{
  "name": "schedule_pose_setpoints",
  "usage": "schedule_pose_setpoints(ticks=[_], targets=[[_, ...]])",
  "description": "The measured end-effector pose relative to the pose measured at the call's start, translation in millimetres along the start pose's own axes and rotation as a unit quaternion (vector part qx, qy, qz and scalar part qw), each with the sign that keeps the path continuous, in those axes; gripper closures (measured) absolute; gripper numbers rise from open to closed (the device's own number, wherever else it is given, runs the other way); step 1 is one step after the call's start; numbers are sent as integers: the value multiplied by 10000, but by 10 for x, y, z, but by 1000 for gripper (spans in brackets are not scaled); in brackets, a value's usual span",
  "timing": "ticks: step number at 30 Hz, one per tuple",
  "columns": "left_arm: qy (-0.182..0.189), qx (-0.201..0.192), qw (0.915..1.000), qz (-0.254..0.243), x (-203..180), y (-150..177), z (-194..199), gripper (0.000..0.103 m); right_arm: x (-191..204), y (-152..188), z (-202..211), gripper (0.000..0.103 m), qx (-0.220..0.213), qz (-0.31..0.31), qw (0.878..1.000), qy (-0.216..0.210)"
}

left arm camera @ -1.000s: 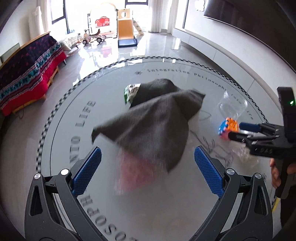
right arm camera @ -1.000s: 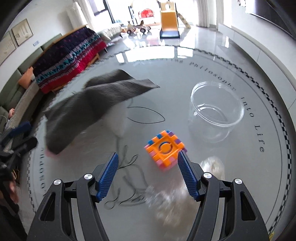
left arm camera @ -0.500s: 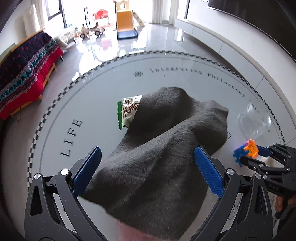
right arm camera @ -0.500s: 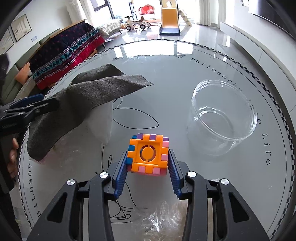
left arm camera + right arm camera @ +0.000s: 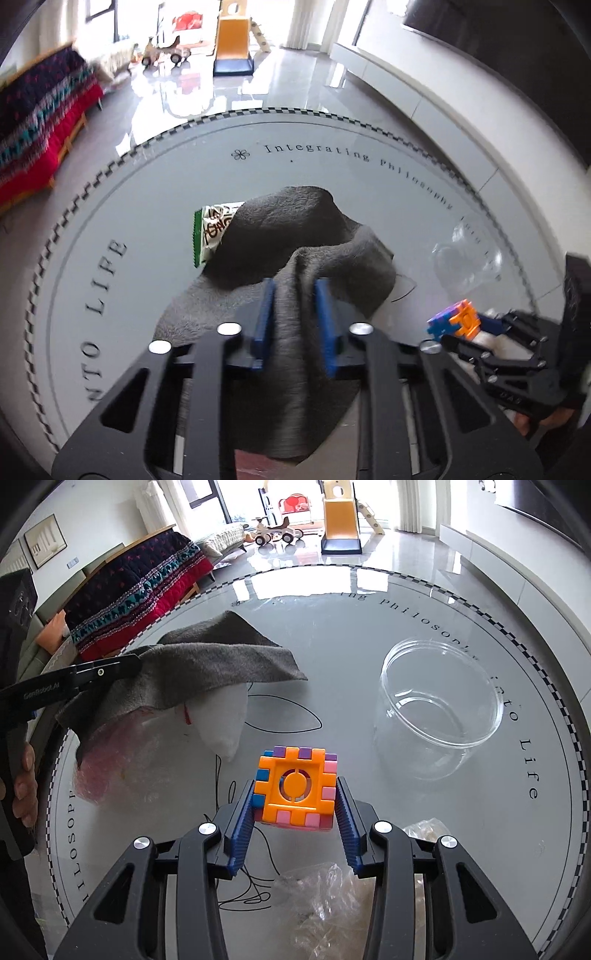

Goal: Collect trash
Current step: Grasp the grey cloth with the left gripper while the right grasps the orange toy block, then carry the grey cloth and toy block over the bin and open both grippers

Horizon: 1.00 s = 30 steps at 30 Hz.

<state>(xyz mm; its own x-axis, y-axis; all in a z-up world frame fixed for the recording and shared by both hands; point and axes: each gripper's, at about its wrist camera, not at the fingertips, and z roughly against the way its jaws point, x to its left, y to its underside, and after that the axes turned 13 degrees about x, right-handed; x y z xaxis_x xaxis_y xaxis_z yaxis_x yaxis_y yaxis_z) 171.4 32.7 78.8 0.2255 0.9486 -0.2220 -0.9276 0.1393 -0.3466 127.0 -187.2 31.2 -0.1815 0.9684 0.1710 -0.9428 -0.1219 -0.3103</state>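
Observation:
My left gripper point(image 5: 293, 291) is shut on a fold of the grey cloth point(image 5: 295, 236), which drapes over a green and white snack wrapper point(image 5: 208, 232). In the right wrist view the cloth point(image 5: 207, 664) is lifted off a pink plastic bag point(image 5: 107, 760) and a white tissue point(image 5: 225, 716). My right gripper point(image 5: 295, 794) is shut on an orange and purple toy cube point(image 5: 295, 786), held above the table. It also shows in the left wrist view point(image 5: 454, 319). Crumpled clear plastic point(image 5: 325, 897) lies under the right gripper.
A clear round container point(image 5: 439, 701) stands open on the round glass table point(image 5: 369, 620), to the right of the cube. A thin black cord point(image 5: 236, 849) loops across the table. A sofa with a red blanket point(image 5: 136, 587) and toys stand beyond.
My left gripper has closed on the grey cloth and raised a fold of it. My right gripper has closed on the toy cube and lifted it.

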Motion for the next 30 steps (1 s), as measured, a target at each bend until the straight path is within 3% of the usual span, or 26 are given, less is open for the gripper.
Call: schedule_pose_setpoints(ticks=[3,14,30], targets=[[299,-201,9992,162,42,34,152,96,14,16,80,60,-73,-5,10000,17],[140,-726,9973,-15,-159,242,753,96,195,136,473,60,-369,82,9993,9],[-490,-1076,9930,-17,-99,1376,1543,96,991,668,1286,60,-895,603,9942,4]])
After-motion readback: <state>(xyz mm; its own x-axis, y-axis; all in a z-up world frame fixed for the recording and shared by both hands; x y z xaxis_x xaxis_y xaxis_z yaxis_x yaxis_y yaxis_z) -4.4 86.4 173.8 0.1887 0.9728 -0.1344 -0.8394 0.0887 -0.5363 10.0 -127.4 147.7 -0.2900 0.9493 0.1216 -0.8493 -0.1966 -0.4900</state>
